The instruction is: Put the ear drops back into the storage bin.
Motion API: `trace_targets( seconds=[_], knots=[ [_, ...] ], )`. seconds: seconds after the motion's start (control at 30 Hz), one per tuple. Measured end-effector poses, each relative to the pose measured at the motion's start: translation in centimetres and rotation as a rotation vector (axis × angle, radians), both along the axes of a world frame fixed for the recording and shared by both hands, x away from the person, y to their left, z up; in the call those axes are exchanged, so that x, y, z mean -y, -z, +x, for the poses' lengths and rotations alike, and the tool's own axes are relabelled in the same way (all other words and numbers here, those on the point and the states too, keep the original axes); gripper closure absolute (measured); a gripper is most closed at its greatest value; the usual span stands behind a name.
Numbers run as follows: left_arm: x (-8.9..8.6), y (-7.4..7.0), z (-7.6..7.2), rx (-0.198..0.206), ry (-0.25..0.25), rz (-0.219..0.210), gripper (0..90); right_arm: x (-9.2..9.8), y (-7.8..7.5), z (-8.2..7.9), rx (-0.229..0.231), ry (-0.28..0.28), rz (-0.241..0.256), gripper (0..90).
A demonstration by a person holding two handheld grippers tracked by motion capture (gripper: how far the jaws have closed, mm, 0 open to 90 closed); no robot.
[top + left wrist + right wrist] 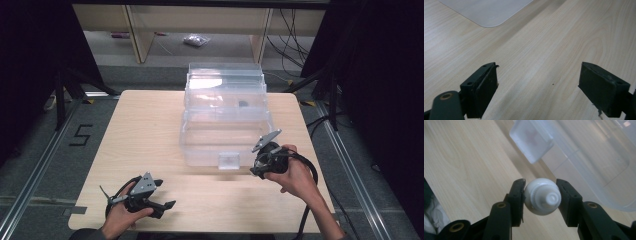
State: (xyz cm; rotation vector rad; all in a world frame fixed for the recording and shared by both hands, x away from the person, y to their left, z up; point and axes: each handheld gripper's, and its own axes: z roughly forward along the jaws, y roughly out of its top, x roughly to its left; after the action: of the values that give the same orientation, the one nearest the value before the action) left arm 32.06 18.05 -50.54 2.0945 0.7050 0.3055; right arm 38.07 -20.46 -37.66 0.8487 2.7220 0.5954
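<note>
The right gripper pinches a small white capped bottle squarely between its jaws (cap end facing the camera), just beside the clear plastic box and near its front latch. The left gripper hangs wide apart and holds nothing, low over the wooden table.

**Surroundings: Fixed Items**

A light wooden table occupies the centre of the high view. A black "5" marking lies on the grey floor at centre left. At the top, a wooden shelf unit stands over a small clear bag. Black cables trail at the upper right.
</note>
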Motion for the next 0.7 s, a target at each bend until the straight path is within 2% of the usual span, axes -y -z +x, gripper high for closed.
trace_targets(
  seconds=[0.07, 0.3, 0.5, 0.7],
  knots=[
    [0.0, 0.0, 0.0, -0.008, -0.006, -0.003, 14.8, 0.1, -0.6, 0.1, -0.006, 0.019, 0.004, 60.2],
    [0.0, 0.0, 0.0, -0.001, -0.001, 0.001, 14.8, 0.3, -2.1, 0.8, 0.006, 0.017, 0.013, 60.2],
    [0.0, 0.0, 0.0, -0.006, 0.005, 0.004, 14.8, 0.4, -3.9, 1.4, 0.027, 0.032, -0.022, 60.2],
    [0.0, 0.0, 0.0, -0.007, -0.006, -0.002, 14.8, 0.4, -4.7, 2.6, 0.025, 0.047, -0.040, 60.2]
  ],
)
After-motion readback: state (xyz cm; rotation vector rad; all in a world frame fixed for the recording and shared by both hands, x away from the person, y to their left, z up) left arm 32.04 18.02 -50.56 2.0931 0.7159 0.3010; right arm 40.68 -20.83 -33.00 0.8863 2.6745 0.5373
